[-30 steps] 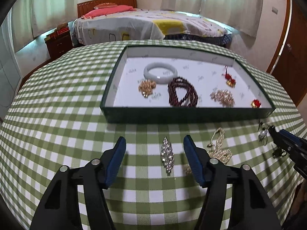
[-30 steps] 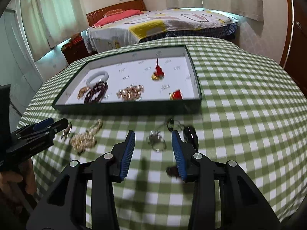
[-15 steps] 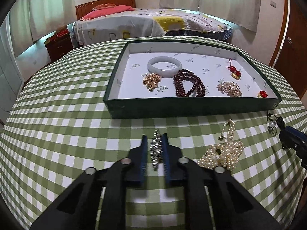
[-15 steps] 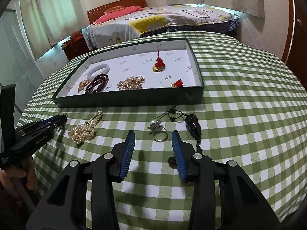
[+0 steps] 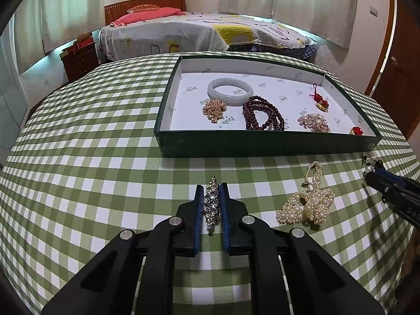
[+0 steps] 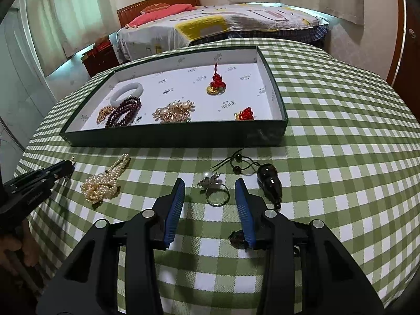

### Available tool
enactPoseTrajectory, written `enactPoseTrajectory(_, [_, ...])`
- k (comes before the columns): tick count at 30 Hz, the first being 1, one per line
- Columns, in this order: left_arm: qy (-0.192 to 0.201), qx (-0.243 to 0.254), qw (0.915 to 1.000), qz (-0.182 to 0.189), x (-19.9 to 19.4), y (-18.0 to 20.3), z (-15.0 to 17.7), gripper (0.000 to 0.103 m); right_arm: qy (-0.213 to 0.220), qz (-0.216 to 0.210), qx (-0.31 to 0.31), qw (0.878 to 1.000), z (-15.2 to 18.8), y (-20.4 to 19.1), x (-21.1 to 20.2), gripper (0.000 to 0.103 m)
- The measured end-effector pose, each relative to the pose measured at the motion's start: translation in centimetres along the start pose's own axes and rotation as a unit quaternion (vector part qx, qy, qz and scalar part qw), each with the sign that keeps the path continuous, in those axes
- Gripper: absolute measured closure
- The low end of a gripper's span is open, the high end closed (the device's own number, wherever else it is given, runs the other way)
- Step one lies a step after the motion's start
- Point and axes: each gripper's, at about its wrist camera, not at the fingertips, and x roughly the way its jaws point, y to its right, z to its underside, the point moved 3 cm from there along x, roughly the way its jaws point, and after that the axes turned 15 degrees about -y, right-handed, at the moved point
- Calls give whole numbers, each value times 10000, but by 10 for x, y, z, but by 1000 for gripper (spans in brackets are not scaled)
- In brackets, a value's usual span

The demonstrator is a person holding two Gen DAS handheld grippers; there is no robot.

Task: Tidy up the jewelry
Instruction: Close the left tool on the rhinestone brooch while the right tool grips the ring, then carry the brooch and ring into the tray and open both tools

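Currently, your status reads as follows.

Left gripper [image 5: 212,204]: your blue pads are pressed onto the rhinestone hair clip [image 5: 213,204], one on each long side.

Clip axis: its long axis runs straight away from your left camera, parallel to the fingers, with the far tip pointing at the near wall of the green tray [image 5: 262,145] and poking out past the fingertips.

Clip location: over the green checked tablecloth [image 5: 78,170], in front of the tray; whether it touches the cloth cannot be told.

Right gripper [image 6: 210,197]: your jaws stand spread, with nothing between the pads.

Pearl ring [image 6: 214,187]: lies flat on the cloth between the spread fingers, pearl end away from you.

Dark gourd pendant [image 6: 269,181]: just right of your right finger, its cord looping toward the tray.

Pearl necklace [image 5: 307,202]: heaped on the cloth between your two grippers, a strand trailing toward the tray.

Tray contents: white bangle [image 5: 230,91], dark red bead bracelet [image 5: 262,116], gold brooch [image 5: 214,109], pearl brooch [image 5: 313,122] and two red charms.
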Motion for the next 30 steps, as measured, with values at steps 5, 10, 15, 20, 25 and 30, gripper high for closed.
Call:
enactPoseTrajectory(5, [-13, 5, 10000, -3, 0, 0, 0, 90, 22, 178, -139, 9997, 0, -6, 3, 69])
enactPoseTrajectory(10, [-9, 20, 10000, -10, -1, 1, 1, 90, 14, 206, -187, 9996, 2, -6, 3, 84])
enactPoseTrajectory(15, [22, 6, 10000, -14, -4, 0, 2, 90, 41, 174, -227, 9996, 5, -9, 2, 84])
enactPoseTrajectory(20, [70, -22, 10000, -10, -8, -2, 2, 90, 104, 142, -242, 9996, 5, -12, -3, 84])
enactPoseTrajectory(25, [134, -48, 9999, 13, -13, -3, -1, 90, 212, 108, -233, 9994, 3, -12, -13, 84])
enactPoseTrajectory(30, [248, -32, 9996, 93, -23, 0, -7, 90, 343, 21, -185, 9992, -3, -10, -27, 84])
